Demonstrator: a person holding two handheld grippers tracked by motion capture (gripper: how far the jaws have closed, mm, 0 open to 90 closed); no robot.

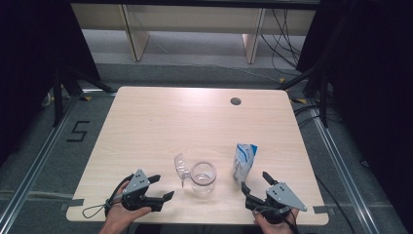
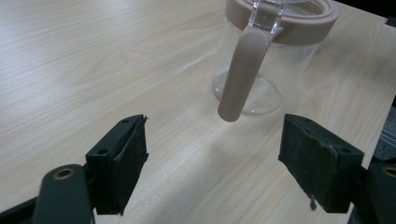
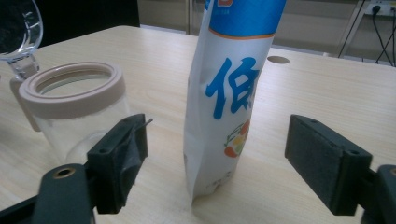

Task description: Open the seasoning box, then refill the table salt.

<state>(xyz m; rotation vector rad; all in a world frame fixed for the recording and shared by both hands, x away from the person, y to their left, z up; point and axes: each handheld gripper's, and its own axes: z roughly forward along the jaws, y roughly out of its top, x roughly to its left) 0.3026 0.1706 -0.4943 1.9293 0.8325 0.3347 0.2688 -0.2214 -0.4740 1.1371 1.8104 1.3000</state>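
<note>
A clear jar (image 1: 202,178) with a beige rim stands near the table's front edge, its clear flip lid (image 1: 181,166) tipped open to the left. My left gripper (image 1: 164,186) is open to its left, with nothing between the jaws. In the left gripper view the jar (image 2: 261,70) turns its beige handle (image 2: 243,74) toward my left gripper (image 2: 212,158). An upright white and blue pouch (image 1: 243,162) stands right of the jar. My right gripper (image 1: 254,180) is open just in front of it. The pouch (image 3: 224,102) rises in the gap of my right gripper (image 3: 215,158), touching neither pad.
The light wood table (image 1: 160,122) has a round cable hole (image 1: 235,101) at the back right. In the right gripper view the jar (image 3: 70,107) stands close to the left jaw. Black stands and cables flank the table on the floor.
</note>
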